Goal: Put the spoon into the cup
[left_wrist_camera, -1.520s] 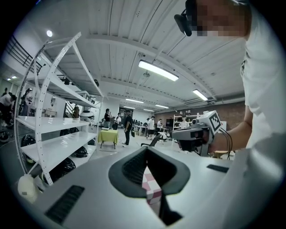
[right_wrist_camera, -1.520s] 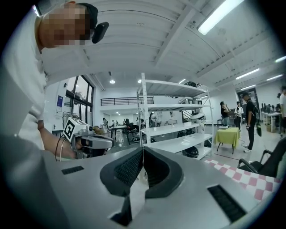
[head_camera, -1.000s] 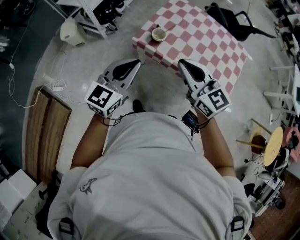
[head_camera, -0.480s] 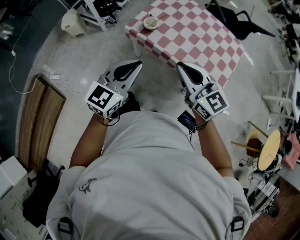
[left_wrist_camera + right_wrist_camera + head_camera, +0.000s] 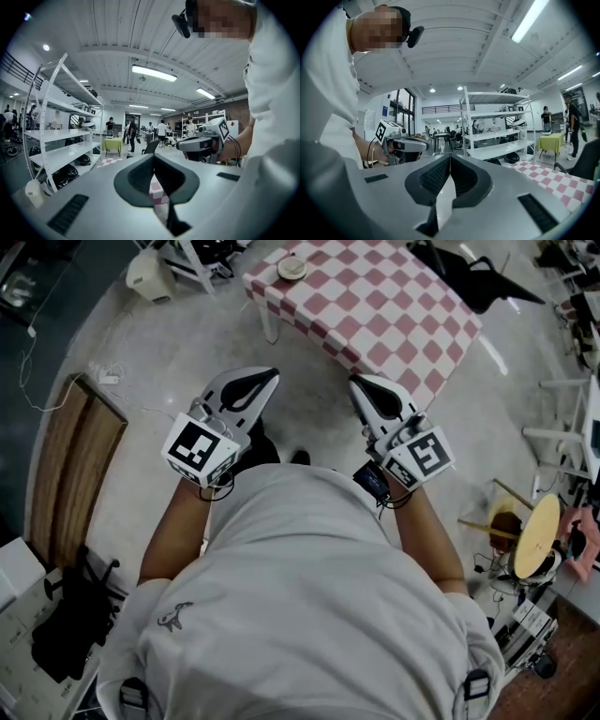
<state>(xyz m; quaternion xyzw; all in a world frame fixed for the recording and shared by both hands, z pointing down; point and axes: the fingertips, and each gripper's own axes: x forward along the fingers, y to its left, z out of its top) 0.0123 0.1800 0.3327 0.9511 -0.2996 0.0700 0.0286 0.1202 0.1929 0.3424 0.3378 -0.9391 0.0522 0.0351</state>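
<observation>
Cup (image 5: 292, 268) location: on the one red-and-white checked table (image 5: 394, 324), beside the table corner at the upper left of the head view. The table stands on the grey floor, well ahead of both grippers.

Count: one table, two grippers, one cup.

Left gripper (image 5: 266, 377): jaws pressed together tip to tip, nothing between them, held in the air short of the table.

Right gripper (image 5: 357, 382): jaws likewise closed and empty, level with the left gripper and apart from it.

Spoon: cannot be made out at this size.
</observation>
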